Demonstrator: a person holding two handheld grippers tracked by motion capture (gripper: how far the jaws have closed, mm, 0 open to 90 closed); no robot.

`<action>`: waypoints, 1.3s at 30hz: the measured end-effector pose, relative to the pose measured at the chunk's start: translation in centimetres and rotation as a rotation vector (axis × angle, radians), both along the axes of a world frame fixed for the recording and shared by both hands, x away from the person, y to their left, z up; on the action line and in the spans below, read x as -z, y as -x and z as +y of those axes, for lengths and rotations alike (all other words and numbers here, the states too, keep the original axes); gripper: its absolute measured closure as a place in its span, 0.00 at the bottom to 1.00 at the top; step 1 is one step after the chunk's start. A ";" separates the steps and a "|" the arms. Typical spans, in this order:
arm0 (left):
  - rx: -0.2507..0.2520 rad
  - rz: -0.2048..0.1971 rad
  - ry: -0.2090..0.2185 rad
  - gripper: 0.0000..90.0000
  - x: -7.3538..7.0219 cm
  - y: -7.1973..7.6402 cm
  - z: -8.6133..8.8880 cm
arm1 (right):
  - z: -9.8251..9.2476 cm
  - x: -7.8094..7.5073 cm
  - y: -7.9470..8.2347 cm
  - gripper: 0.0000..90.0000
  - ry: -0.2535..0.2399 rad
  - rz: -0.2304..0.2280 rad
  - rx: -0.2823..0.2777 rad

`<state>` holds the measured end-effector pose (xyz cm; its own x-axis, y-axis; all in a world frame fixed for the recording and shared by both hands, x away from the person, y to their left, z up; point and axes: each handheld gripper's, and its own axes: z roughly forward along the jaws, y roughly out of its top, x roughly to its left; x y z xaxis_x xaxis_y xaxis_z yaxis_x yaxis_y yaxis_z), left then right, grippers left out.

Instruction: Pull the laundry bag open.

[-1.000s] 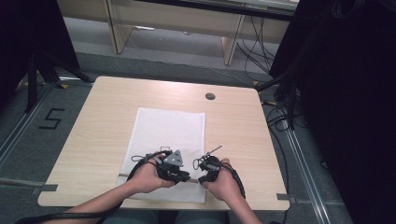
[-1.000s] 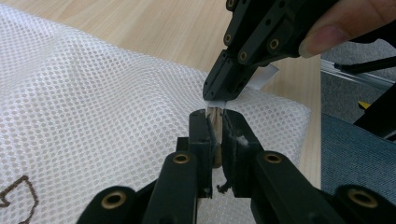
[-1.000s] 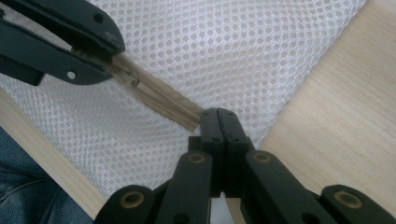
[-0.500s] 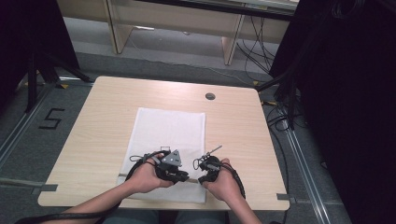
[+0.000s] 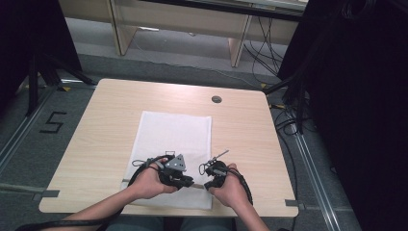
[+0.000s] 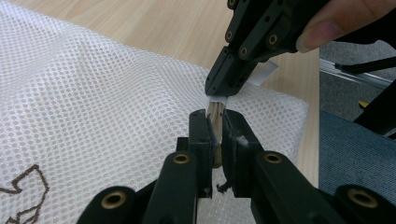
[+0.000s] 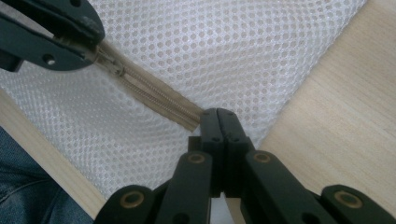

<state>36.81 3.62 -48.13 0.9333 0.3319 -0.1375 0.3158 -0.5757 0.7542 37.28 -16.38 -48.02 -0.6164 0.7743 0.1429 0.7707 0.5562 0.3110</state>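
My left tongs (image 6: pixel 214 122) pinch the zipper pull; right tongs (image 7: pixel 218 116), clamped on the zipper (image 7: pixel 154 95) end, lie along its line toward upper left.

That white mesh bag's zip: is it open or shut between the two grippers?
Shut: in the right gripper view the beige zip runs as one joined strip across the white mesh bag.

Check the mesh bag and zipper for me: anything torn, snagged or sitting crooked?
Nothing stands out. The white mesh bag lies flat and roughly square on the table, with no tear visible. The left gripper and right gripper pinch the beige zipper along its near edge; it runs straight between them.
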 end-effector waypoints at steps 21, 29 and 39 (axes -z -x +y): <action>-0.002 -0.001 0.003 0.92 -0.3 0.0 0.6 | 0.0 0.0 0.0 1.00 0.002 0.000 0.001; -0.004 0.001 0.008 0.92 -0.2 0.1 0.6 | 0.0 0.0 0.0 1.00 0.000 0.000 0.001; -0.005 0.002 0.005 0.92 -0.4 0.1 1.0 | 0.0 0.0 0.0 1.00 0.000 0.000 0.002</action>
<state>36.68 4.61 -47.77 0.9314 0.3358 -0.1406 0.3199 -0.5707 0.7563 37.27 -16.38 -48.02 -0.6149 0.7755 0.1429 0.7718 0.5547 0.3108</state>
